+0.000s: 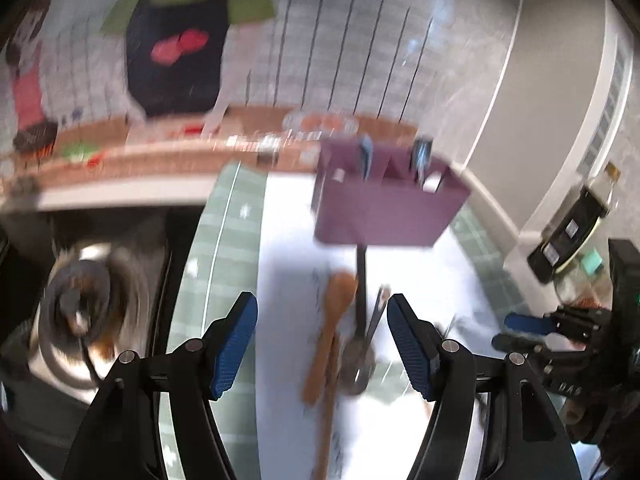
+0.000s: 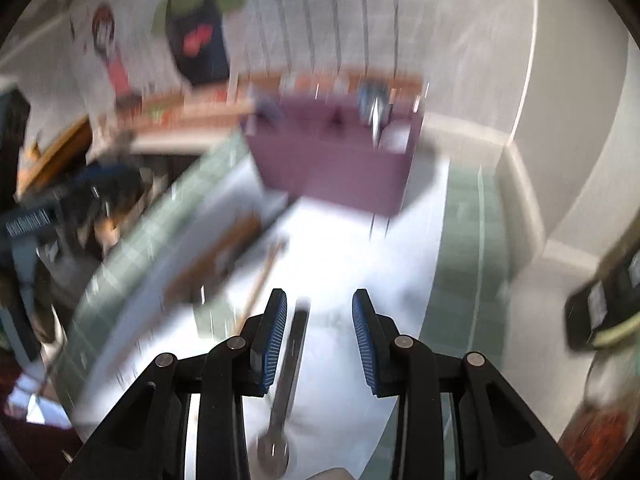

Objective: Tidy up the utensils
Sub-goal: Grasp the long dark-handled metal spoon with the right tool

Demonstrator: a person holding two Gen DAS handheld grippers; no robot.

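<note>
Both hand-held grippers come down empty on loose utensils lying short of the purple caddy.

Left hand-held gripper, jaws wide apart, should straddle one handle only, the wooden spoon or the metal spoon touching it. Only the right wrist view shows the right hand-held gripper half open around a metal utensil; beyond stands the purple caddy on the counter.

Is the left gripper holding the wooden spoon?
No. The left gripper has open jaws, and the wooden spoon lies on the mat.
</note>
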